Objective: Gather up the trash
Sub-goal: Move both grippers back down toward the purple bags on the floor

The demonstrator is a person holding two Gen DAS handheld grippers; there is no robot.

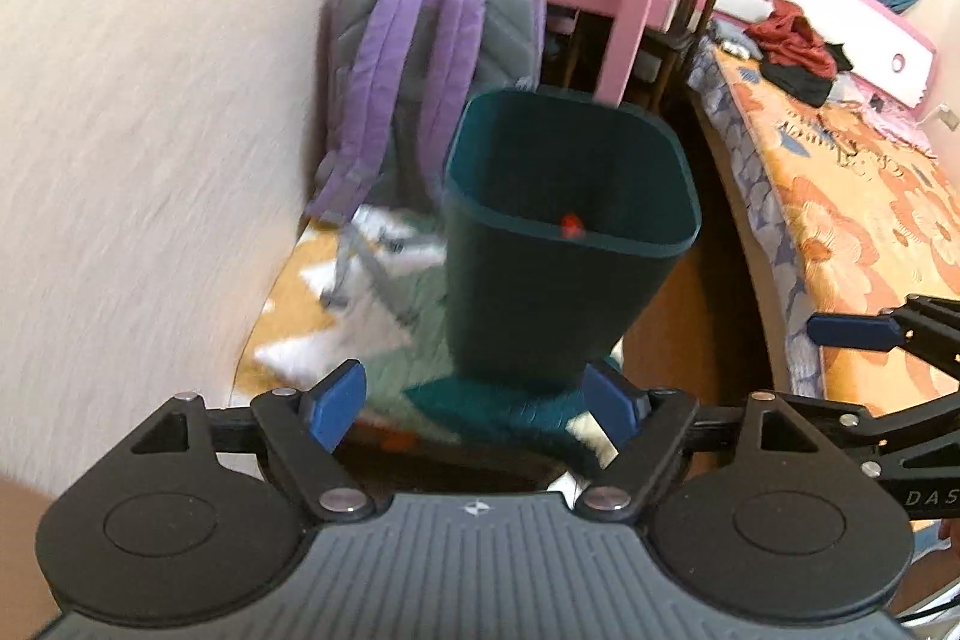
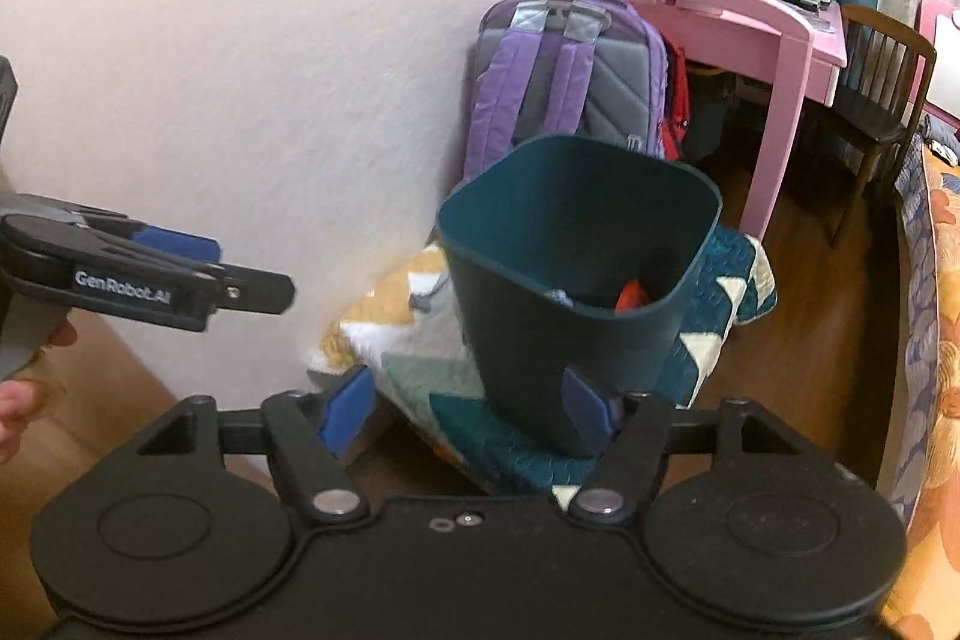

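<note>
Teal bin (image 2: 576, 274) at 12 o'clock holds red scrap (image 2: 631, 295); left gripper (image 1: 480, 403) and right gripper (image 2: 474, 415) released, empty. Drop looks done; next, seek more trash.

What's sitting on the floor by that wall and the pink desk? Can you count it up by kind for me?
Bins: 1, the teal bin, standing on the mat
Backpacks: 1, the purple and grey backpack, against the wall
Mats: 1, the patterned mat
Chairs: 1, the wooden chair
Total: 4
</note>
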